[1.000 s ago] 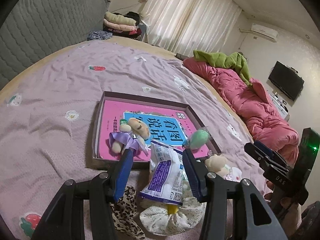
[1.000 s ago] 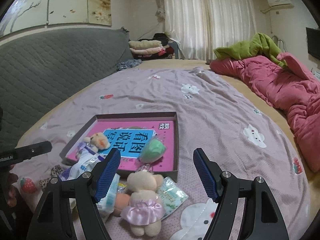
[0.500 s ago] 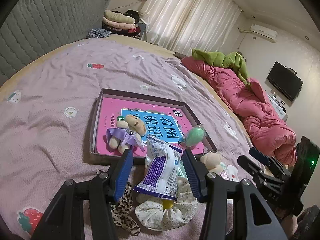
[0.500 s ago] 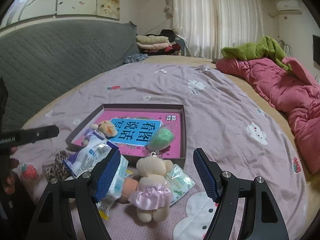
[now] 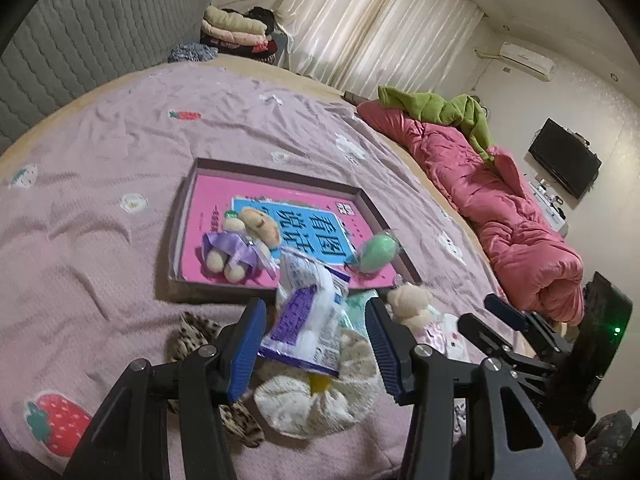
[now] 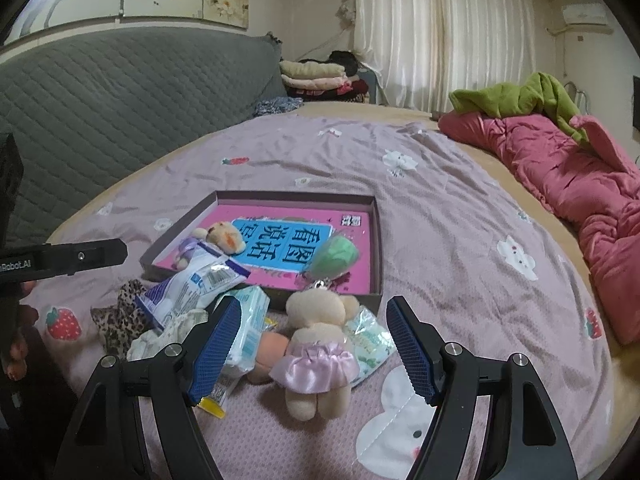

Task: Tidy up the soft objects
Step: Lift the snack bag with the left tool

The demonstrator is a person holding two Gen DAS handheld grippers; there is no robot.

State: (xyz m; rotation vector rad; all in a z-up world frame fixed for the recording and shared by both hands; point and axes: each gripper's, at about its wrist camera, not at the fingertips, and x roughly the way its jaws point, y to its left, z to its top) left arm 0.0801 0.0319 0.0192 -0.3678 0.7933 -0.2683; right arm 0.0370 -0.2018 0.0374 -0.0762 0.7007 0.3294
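My left gripper (image 5: 315, 305) hangs open over a white-and-purple packet (image 5: 308, 316) that lies tilted on a pile; a gap shows at the right pad. My right gripper (image 6: 314, 302) stands wide open around a bear in a pink skirt (image 6: 316, 344), without touching it. Behind them a brown tray (image 6: 296, 196) with a pink book holds a bear in a purple dress (image 6: 220, 236) and a green plush (image 6: 334, 258). The pile also has a tissue pack (image 6: 248, 316), a leopard scrunchie (image 5: 192, 332) and a cream scrunchie (image 5: 304, 404).
All of it lies on a lilac bedspread (image 6: 440, 240). A pink quilt (image 6: 580, 184) with a green blanket (image 6: 516, 100) is bunched along the right. The grey headboard (image 6: 120, 100) and folded clothes (image 6: 316, 76) stand at the back. The bed's front edge is close below the grippers.
My right gripper has come forward and down, so the pink-skirted bear now sits between its fingers. The packet lies slightly further left between the left pads.
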